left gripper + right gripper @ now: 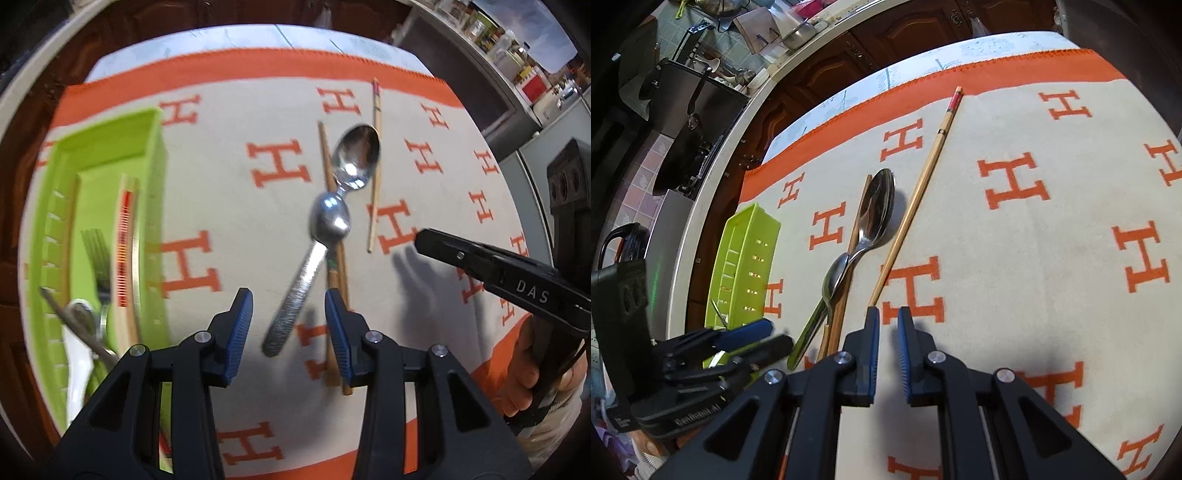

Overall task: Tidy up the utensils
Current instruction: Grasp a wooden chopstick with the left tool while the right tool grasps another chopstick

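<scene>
**On the H-patterned cloth, both grippers over the loose utensils**

Across a cream cloth (236, 206) with orange H letters and an orange border lie two steel spoons, a pair of brown chopsticks and one pale chopstick. The smaller spoon (314, 254) lies bowl-down with its textured handle slanting toward the left gripper (289, 332), whose blue-padded jaws stand wide apart above the cloth, one on each side of that handle's end, gripping nothing. The larger spoon (357, 155) lies bowl-up farther off, its neck running under the small spoon's bowl. The brown chopsticks (334, 258) run beneath both spoons, their thick ends passing by the left gripper's right finger. The pale chopstick (375, 162), with a red band at its far end, lies just to the right of the large spoon.

The right gripper (888, 325) hovers near the close tip of the pale chopstick, jaws parted by a narrow gap and empty.

At the cloth's left edge stands a lime-green utensil tray (107, 147) with slotted walls. It holds a fork (98, 258), chopsticks with a red-striped band (125, 254) and other cutlery, blurred by motion.
</scene>
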A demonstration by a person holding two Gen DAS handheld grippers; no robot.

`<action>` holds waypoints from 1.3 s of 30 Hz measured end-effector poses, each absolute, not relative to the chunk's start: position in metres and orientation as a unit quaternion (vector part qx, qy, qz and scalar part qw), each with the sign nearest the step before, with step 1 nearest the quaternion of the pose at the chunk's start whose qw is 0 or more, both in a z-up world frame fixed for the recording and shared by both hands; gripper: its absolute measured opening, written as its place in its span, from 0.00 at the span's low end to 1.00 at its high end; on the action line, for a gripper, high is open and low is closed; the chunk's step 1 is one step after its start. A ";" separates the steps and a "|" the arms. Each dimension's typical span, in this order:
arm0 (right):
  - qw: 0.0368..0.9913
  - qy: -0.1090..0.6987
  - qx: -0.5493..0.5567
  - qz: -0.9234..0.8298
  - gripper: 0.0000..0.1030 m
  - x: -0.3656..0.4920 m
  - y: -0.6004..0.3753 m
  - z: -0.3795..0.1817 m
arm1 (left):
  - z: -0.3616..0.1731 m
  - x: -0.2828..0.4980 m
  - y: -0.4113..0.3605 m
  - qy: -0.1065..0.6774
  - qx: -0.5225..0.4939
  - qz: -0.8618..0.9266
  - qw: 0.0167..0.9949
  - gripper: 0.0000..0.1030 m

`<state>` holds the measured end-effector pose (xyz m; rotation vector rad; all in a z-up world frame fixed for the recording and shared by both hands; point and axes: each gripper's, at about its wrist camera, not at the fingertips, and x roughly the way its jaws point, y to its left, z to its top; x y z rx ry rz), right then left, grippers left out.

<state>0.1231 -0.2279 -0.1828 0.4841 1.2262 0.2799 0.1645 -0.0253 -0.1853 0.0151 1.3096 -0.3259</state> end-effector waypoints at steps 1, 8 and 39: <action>0.780 0.568 0.226 0.132 0.10 0.123 -0.228 -0.184 | -0.187 0.162 -0.029 0.606 0.009 -0.156 0.780 0.36; 0.776 0.568 0.232 0.144 0.10 0.123 -0.228 -0.189 | -0.194 0.146 -0.052 0.608 0.043 -0.191 0.769 0.15; 0.778 0.568 0.232 0.135 0.10 0.124 -0.228 -0.191 | -0.214 0.174 -0.078 0.615 0.075 -0.158 0.769 0.05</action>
